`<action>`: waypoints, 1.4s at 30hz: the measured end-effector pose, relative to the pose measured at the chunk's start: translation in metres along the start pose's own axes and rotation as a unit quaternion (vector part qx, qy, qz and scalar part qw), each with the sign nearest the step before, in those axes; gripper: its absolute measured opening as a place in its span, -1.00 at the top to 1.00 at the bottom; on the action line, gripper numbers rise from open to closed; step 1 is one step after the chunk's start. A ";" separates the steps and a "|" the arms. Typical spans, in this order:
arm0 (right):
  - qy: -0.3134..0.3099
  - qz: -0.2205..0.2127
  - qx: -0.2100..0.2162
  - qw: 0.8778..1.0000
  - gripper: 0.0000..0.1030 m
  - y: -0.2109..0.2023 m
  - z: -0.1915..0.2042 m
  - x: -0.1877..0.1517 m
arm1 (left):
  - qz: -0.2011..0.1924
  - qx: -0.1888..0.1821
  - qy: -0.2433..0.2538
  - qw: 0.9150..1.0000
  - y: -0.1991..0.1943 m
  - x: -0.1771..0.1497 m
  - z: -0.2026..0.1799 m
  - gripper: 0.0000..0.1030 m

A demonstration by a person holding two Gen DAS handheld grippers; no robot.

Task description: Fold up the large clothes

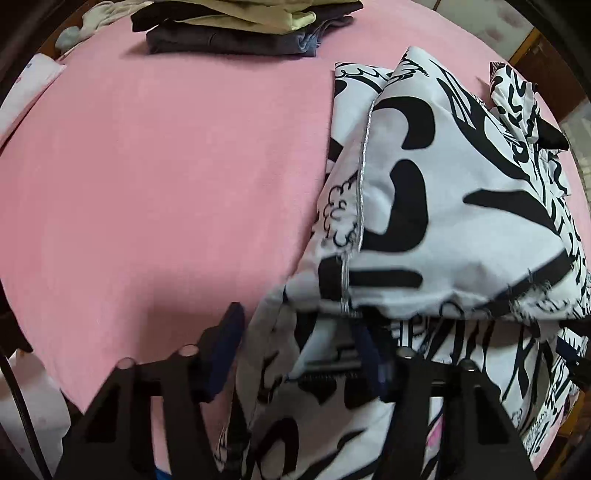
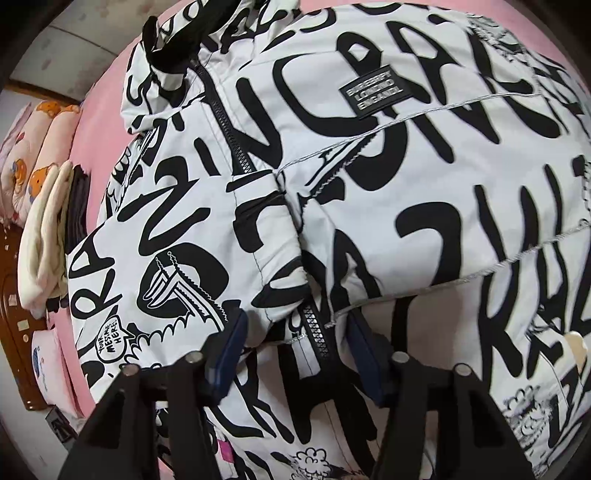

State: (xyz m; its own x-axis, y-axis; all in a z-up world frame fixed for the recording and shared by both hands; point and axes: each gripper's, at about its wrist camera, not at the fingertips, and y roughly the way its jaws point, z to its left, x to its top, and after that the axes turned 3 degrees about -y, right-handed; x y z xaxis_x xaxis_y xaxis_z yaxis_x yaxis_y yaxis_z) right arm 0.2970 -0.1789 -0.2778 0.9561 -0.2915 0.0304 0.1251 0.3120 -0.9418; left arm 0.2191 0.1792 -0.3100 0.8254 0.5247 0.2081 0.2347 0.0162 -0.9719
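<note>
— Two grippers, one jacket: what are they doing?

— Left gripper (image 1: 295, 354) stands with its blue-padded jaws spread wide, white-and-black printed jacket (image 1: 443, 206) draped across the gap; whether it pinches any cloth cannot be told. Right gripper (image 2: 295, 354) is likewise wide apart, a zippered fold of the jacket (image 2: 332, 184) bulging between the pads.

— And where does the garment lie?

— Jacket sprawls on the pink bedsheet (image 1: 166, 184), right of the left camera's view. A stack of folded clothes (image 1: 240, 26) sits at the far edge; cartoon-print pillows (image 2: 33, 147) lie far left in the right camera's view.
</note>
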 end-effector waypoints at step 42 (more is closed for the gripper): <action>0.034 -0.116 -0.017 0.993 0.87 -0.039 -0.061 -0.007 | 0.030 0.011 -0.037 0.999 0.007 -0.006 0.029 0.82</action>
State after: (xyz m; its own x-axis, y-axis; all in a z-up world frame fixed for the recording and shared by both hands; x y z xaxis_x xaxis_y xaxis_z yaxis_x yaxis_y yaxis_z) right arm 0.2697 -0.2440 -0.2618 0.8824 -0.4125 0.2265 0.3296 0.1983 -0.9230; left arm 0.2012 0.2014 -0.3215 0.7970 0.5873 0.1412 0.1742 0.0003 -0.9847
